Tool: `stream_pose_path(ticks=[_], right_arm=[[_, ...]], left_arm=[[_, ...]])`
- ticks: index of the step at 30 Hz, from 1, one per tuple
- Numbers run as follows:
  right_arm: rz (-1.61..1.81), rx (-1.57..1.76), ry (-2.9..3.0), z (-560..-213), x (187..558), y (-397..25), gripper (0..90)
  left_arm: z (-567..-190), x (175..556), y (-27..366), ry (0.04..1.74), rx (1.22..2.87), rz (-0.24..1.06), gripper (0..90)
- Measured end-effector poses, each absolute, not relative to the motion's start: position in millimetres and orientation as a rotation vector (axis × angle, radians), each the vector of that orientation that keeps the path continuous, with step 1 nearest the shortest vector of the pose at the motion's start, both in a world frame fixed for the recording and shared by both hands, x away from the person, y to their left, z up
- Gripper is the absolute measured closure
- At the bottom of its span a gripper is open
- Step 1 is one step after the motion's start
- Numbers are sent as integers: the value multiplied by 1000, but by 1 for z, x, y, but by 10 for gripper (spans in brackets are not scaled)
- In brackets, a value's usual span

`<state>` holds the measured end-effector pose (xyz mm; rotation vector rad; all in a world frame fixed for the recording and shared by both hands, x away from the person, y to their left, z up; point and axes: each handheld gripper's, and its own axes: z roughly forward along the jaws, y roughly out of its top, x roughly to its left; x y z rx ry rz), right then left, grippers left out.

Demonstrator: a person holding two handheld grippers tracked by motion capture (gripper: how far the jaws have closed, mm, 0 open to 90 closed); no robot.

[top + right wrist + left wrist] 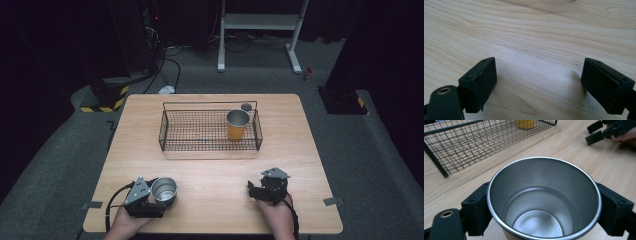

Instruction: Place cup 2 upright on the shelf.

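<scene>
Steel cup (544,200) clamped in left hand-held gripper (156,196); right hand-held gripper (539,82) wide, empty.
Risk: smooth wall may slip when lifted towards basket (167,131).

Looks like a lab or test room: dark curtained walls, grey carpet, hazard-striped stand base (106,98), trailing floor cables (169,65), white frame legs (260,30) behind a lone wooden tabletop (210,175).
</scene>
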<state>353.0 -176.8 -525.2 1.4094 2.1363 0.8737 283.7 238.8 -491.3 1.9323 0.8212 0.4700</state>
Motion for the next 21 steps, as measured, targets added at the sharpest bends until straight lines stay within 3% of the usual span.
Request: stream_pose_path(ticks=[21], right_arm=[[883,1382,2167,-525,354,-177,134]], left_arm=[[-472,301,227,899,1854,532,150]])
